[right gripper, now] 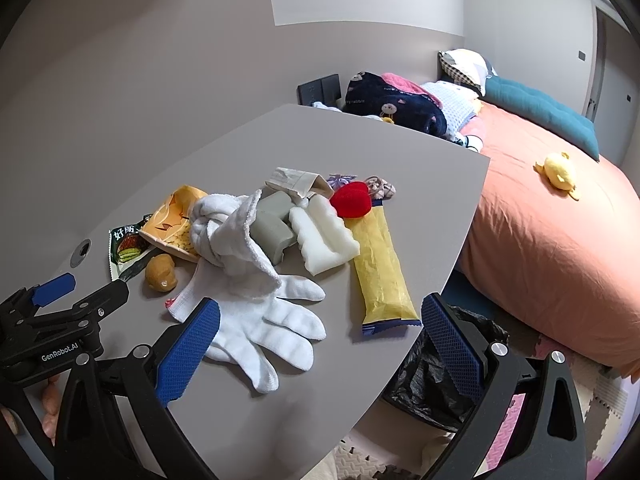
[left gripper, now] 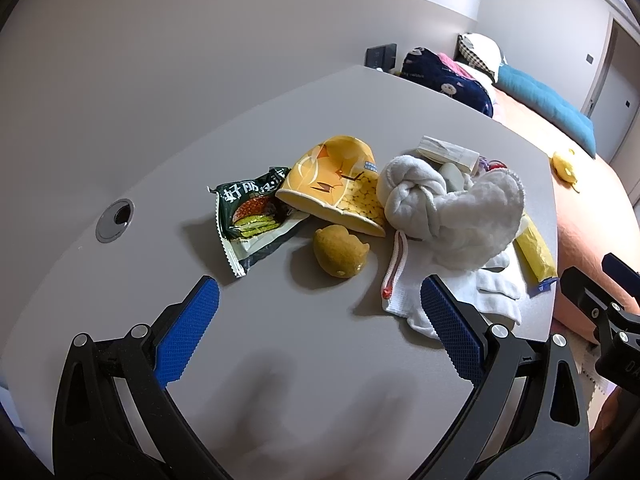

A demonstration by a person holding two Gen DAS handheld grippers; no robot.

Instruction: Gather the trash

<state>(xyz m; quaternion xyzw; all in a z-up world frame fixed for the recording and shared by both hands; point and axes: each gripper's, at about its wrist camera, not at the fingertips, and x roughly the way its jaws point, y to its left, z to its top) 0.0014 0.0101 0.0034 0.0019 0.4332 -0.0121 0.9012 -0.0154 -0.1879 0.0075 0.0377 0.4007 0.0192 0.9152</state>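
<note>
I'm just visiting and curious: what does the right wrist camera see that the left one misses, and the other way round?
Only the right view shows the black trash bag beside the table, the red fuzzy item in full, and the white foam piece. Only the left view shows the whole snack wrapper unblocked. Both share the gray table, white glove, knotted towel, yellow cup, lemon and long yellow packet.
</note>
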